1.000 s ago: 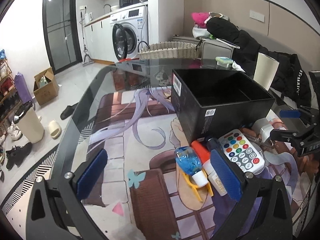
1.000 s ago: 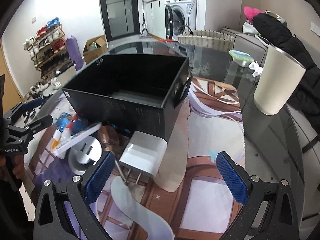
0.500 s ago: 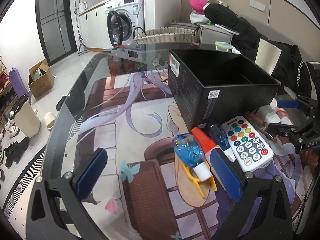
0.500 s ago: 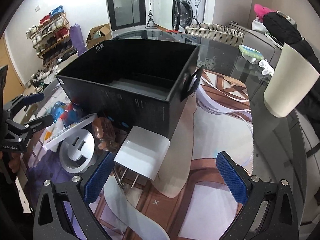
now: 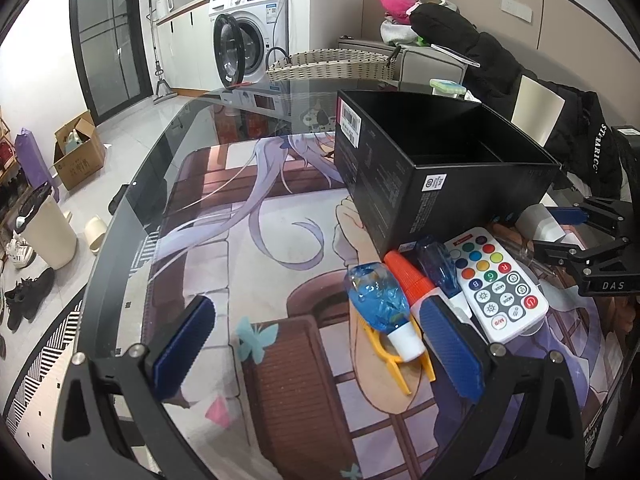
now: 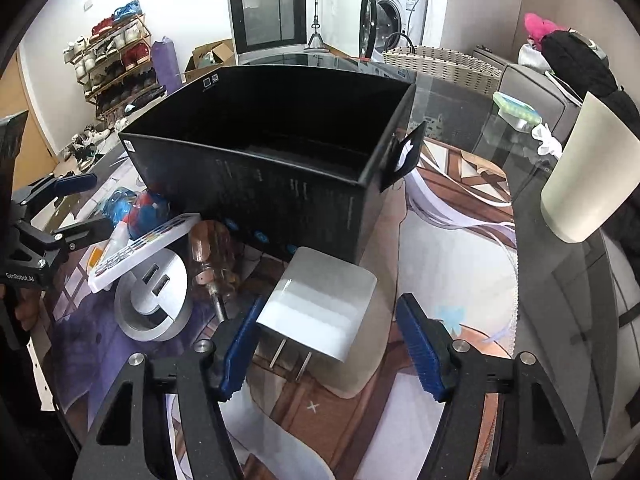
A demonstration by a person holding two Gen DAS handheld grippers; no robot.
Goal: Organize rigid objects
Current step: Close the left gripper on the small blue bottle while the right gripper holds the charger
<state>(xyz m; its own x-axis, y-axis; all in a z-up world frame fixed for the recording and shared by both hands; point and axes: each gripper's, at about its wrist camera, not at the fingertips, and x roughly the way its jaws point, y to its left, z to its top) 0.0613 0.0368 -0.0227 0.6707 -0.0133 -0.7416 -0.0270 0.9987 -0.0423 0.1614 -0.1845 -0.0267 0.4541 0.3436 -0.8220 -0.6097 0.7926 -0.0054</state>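
Observation:
A white plug-in charger (image 6: 324,304) lies on the printed mat, prongs toward me, in front of the open black box (image 6: 280,184). My right gripper (image 6: 328,328) straddles it and its jaws are closing. The left pad is at the charger's edge and a gap remains at the right pad. My left gripper (image 5: 316,332) hangs open over the mat, nothing between its fingers. Beside its right finger lie a blue bottle (image 5: 380,300), an orange-capped tube (image 5: 408,276), a yellow clip (image 5: 396,364) and a white remote (image 5: 496,280).
A round silver USB hub (image 6: 156,300) and a brown-handled screwdriver (image 6: 212,252) lie left of the charger. A cream cup (image 6: 588,176) stands at the right on the glass table. A wicker basket (image 5: 332,64) and dark clothing sit beyond the far edge.
The right jaws have narrowed from wide to close around the charger, and that gripper has come nearer to it. The left gripper has tilted only slightly and stays open.

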